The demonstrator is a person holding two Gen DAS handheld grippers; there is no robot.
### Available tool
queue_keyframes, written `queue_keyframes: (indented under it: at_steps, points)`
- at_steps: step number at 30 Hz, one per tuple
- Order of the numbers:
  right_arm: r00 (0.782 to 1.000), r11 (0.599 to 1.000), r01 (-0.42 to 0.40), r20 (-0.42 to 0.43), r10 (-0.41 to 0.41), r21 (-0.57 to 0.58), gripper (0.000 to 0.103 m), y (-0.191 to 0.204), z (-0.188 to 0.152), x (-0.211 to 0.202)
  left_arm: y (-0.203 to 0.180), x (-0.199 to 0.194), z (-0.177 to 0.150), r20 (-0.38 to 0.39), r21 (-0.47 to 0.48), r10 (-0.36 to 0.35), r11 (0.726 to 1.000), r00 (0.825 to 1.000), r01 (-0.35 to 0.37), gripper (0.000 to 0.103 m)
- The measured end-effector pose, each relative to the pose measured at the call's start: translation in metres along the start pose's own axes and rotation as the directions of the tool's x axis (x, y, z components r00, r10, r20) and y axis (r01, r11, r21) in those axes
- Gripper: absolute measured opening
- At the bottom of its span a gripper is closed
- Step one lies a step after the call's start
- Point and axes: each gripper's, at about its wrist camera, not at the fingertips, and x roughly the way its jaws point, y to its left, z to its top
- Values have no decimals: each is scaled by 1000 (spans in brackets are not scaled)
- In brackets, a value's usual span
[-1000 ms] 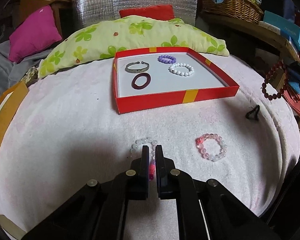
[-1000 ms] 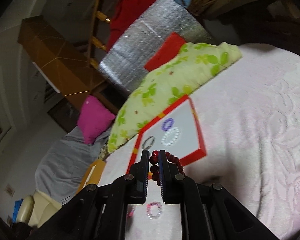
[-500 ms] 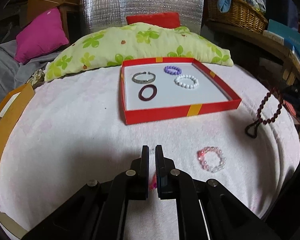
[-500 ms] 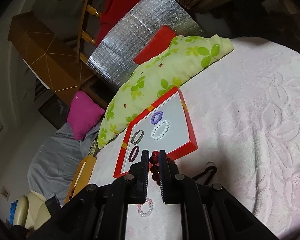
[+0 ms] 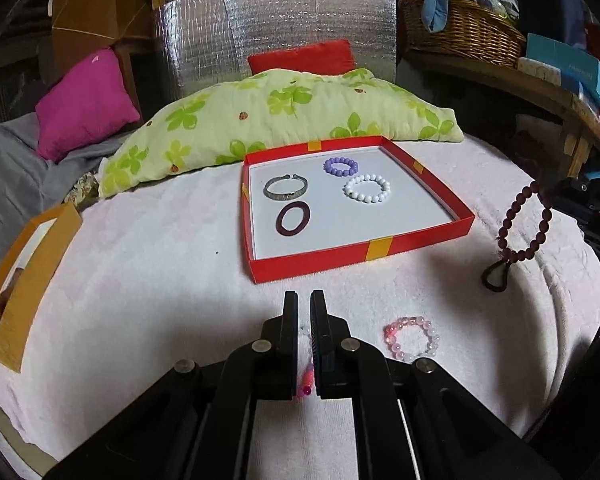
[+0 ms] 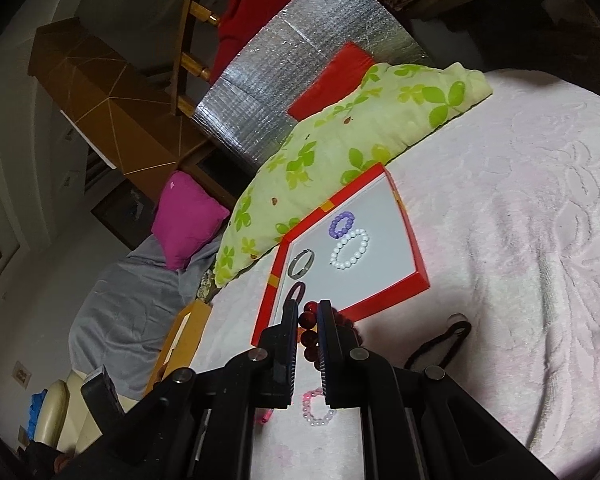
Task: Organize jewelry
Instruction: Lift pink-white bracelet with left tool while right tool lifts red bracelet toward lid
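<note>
Beside the red tray (image 6: 414, 254), my right gripper (image 6: 308, 322) clamps dark beads (image 6: 309, 326); I should lift them clear of its rim before lowering them inside.

A green floral pillow (image 5: 284, 120) lies along the pink bedspread (image 5: 148, 280), with a magenta cushion (image 5: 84, 104), silver foil panel (image 5: 276, 32) and wicker basket (image 5: 468, 32) behind it.

r gripper (image 6: 305, 312) jaws pinch dark red bead bracelet (image 6: 309, 334) near red tray (image 6: 414, 256).
</note>
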Motion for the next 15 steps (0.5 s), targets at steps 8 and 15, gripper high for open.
queue_keyframes:
  at_steps: [8,15]
  points:
    - [1000,1000,-11,-25,11,-14,11,9,4,12,-4,-3,21,17,30,38,999,999,-38,6]
    - [1000,999,-12,-22,11,-42,11,19,21,26,-1,1,52,55,46,66,997,996,-69,6]
